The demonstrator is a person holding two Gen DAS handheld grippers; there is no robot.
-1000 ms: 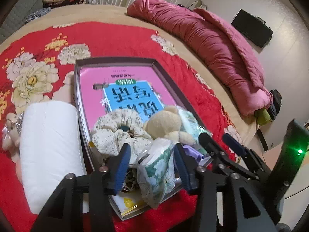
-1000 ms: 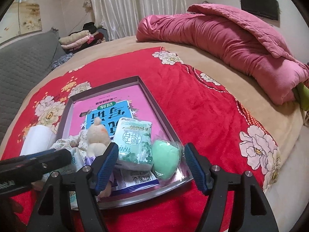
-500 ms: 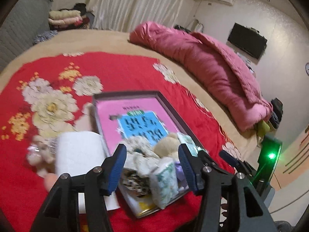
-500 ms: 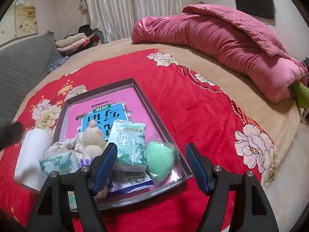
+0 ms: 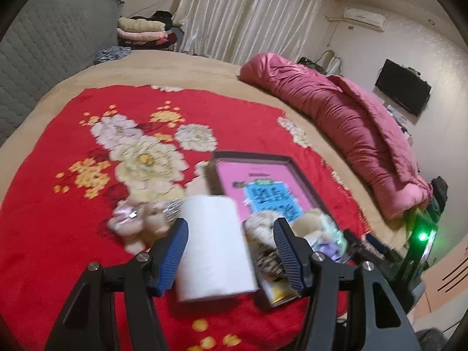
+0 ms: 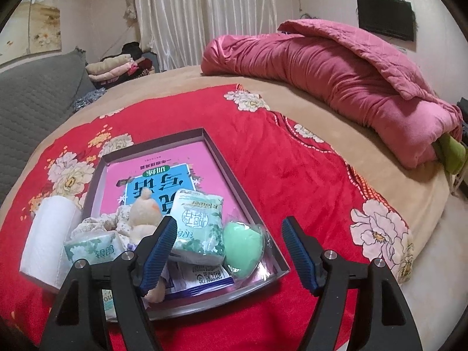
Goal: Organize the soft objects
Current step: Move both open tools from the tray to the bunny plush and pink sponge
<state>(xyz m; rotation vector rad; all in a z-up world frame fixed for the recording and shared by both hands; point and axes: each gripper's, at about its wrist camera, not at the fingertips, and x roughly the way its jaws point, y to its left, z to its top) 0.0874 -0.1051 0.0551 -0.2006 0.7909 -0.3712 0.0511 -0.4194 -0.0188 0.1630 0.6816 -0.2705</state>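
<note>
A grey box (image 6: 219,158) with a pink book at its bottom lies on the red floral blanket; it also shows in the left wrist view (image 5: 304,181). In it are two tissue packs (image 6: 199,228), a green sponge (image 6: 242,248), a beige plush (image 6: 144,210) and a floral scrunchie (image 6: 99,222). A white paper roll (image 5: 213,245) lies left of the box. A small pink plush (image 5: 137,222) lies left of the roll. My left gripper (image 5: 231,251) is open, its fingers on either side of the roll. My right gripper (image 6: 231,251) is open and empty above the box's near end.
A rolled pink quilt (image 6: 336,70) lies along the bed's far right. A grey padded headboard (image 5: 44,58) stands at the left, with folded clothes (image 5: 140,29) behind it. The bed's edge (image 6: 438,234) drops off at the right.
My left gripper has pulled back and swung left from the box's contents to the paper roll. The right gripper has drawn back slightly.
</note>
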